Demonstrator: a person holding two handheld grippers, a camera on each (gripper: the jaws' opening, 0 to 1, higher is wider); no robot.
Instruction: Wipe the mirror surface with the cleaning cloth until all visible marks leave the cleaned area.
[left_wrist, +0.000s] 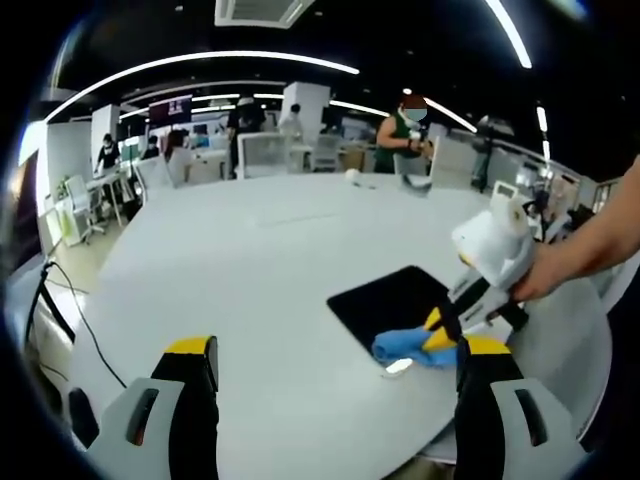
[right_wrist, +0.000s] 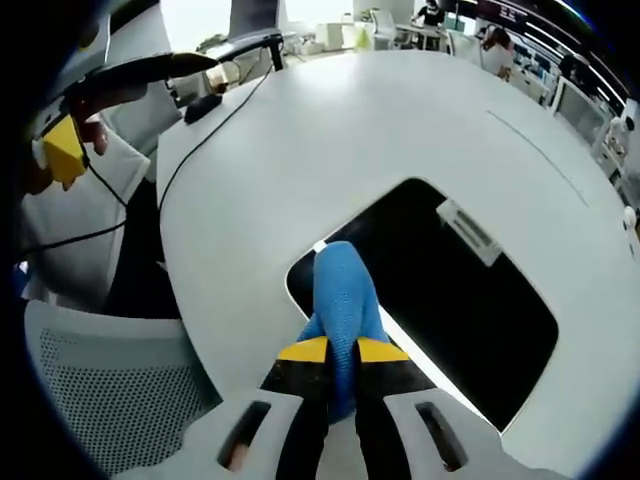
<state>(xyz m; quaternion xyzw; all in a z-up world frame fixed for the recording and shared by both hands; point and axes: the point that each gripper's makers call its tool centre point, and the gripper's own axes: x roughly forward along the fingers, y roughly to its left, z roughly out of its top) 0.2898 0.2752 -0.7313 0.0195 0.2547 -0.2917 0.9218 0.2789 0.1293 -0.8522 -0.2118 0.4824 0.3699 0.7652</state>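
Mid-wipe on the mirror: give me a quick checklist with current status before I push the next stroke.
1. Right claw shut on the blue cloth: ok.
2. Cloth lies on the dark mirror, at its near edge: ok.
3. Left claw open, holding nothing, off the mirror: ok.
4. Mirror lies wholly on the white table: ok.
5. Marks left on the glass: cannot tell; it reads black with a bright reflection.

Left gripper (left_wrist: 335, 365): jaws apart, nothing between them, above white round table (left_wrist: 250, 260). Mirror (left_wrist: 390, 300): dark, flat on table. Blue cleaning cloth (left_wrist: 405, 347): on mirror's near edge, pinched by right gripper (left_wrist: 440, 335), held by a person's hand (left_wrist: 545, 280). Background: office desks, people.
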